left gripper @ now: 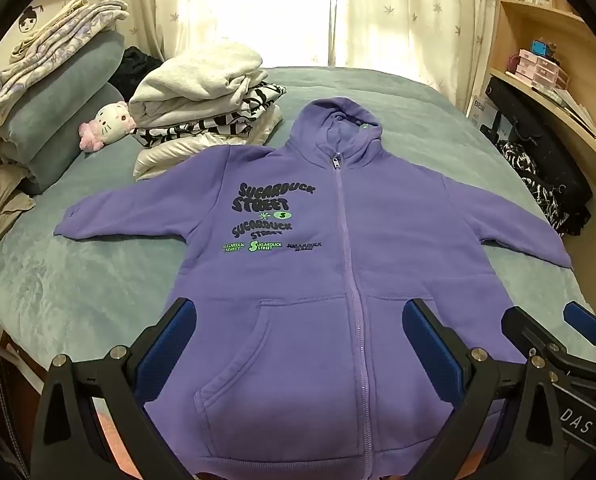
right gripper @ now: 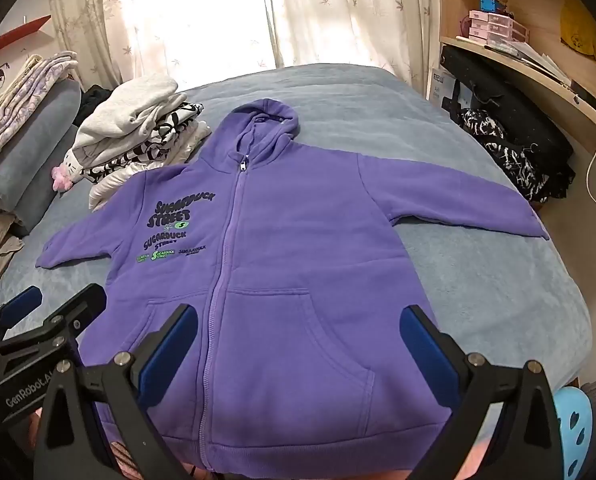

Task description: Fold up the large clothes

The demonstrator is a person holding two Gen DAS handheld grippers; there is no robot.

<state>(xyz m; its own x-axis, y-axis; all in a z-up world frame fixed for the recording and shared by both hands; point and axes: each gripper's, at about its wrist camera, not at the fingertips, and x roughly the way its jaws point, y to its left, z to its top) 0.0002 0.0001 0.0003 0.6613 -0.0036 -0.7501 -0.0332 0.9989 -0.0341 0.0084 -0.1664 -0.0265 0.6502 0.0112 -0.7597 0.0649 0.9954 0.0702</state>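
Observation:
A purple zip-up hoodie (left gripper: 318,240) lies flat and face up on the bed, zipped, sleeves spread out to both sides, hood pointing away. It also shows in the right wrist view (right gripper: 281,248). My left gripper (left gripper: 300,324) is open and empty above the hoodie's lower left front, over the left pocket. My right gripper (right gripper: 298,328) is open and empty above the lower right front, over the right pocket. Each gripper shows at the edge of the other's view: the right one (left gripper: 554,336), the left one (right gripper: 53,304).
The bed has a grey-blue cover (left gripper: 77,280). A stack of folded clothes (left gripper: 205,104) and a plush toy (left gripper: 105,124) sit at the far left, next to rolled bedding (left gripper: 57,100). Dark clothes (right gripper: 514,152) lie at the right edge below a shelf (right gripper: 538,60).

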